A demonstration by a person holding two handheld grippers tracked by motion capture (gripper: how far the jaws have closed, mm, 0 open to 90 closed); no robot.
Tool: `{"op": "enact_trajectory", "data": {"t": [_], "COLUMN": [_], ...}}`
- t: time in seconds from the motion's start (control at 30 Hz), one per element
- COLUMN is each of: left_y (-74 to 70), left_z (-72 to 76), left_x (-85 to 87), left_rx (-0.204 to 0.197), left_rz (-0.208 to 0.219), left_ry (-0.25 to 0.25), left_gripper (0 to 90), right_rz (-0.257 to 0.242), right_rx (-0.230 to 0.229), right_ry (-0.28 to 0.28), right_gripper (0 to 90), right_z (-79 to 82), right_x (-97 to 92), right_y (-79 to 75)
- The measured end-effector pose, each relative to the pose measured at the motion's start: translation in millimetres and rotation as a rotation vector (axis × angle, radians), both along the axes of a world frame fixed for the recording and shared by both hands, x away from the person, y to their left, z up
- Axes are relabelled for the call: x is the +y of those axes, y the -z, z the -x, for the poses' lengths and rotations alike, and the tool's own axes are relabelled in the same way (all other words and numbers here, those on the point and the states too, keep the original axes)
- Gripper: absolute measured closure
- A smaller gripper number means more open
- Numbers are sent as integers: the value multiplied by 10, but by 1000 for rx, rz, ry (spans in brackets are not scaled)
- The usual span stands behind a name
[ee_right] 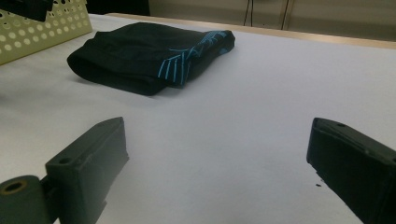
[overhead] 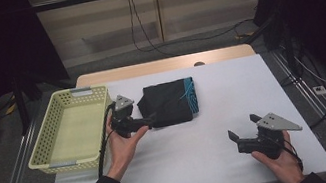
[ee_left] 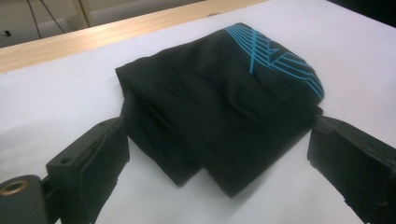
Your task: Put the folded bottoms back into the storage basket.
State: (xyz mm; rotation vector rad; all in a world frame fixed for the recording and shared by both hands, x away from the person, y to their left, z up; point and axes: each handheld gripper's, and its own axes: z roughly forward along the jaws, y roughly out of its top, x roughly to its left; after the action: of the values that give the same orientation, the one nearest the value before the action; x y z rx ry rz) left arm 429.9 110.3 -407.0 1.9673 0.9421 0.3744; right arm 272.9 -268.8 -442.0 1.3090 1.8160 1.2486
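A folded black garment (overhead: 169, 102) with light blue stripes along one edge lies on the white table (overhead: 209, 134), a little left of centre. My left gripper (overhead: 152, 119) is open at the garment's near left corner. In the left gripper view its jaws stand wide on either side of the garment (ee_left: 210, 107), whose near corner reaches between them; I cannot tell whether the left gripper (ee_left: 217, 140) touches the cloth. My right gripper (overhead: 242, 125) is open over bare table at the front right. In the right gripper view the garment (ee_right: 140, 56) lies well ahead of the right gripper (ee_right: 217, 135).
A pale yellow perforated basket (overhead: 52, 136) with nothing in it stands at the table's left edge, next to my left hand; its wall (ee_right: 42, 25) is at the top left of the right gripper view. A wooden strip (overhead: 161, 65) runs along the far edge. Cables (overhead: 140, 29) lie on the floor beyond.
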Motion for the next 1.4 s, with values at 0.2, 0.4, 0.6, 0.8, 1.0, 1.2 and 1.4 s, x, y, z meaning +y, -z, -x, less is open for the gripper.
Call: {"op": "enact_trajectory", "data": {"t": [0.2, 0.4, 0.6, 0.8, 1.0, 1.2, 1.4], "left_y": [-53, -85, -79, 25, 93, 77, 129], "left_z": [-92, -257, -402, -518, -615, -663, -777], "left_x": [-36, -118, -147, -216, -198, -201, -179], "left_rx": [24, 23, 35, 51, 75, 94, 131], "left_rz": [5, 2, 1, 7, -44, 9, 11], "left_ry": [0, -28, -60, -92, -107, -113, -131], "left_gripper": [72, 70, 98, 129, 140, 158, 184], "right_rz": [-1, 2, 2, 6, 6, 6, 12], "right_rx": [3, 4, 5, 4, 13, 20, 19], "right_ry": [2, 1, 0, 1, 1, 11, 18], "right_gripper": [49, 49, 48, 48, 48, 49, 50], "right_z": [-2, -7, -7, -8, -10, -20, -18], "right_x": [-5, -2, -6, -2, 0, -15, -20], "right_y": [2, 4, 5, 5, 10, 16, 17]}}
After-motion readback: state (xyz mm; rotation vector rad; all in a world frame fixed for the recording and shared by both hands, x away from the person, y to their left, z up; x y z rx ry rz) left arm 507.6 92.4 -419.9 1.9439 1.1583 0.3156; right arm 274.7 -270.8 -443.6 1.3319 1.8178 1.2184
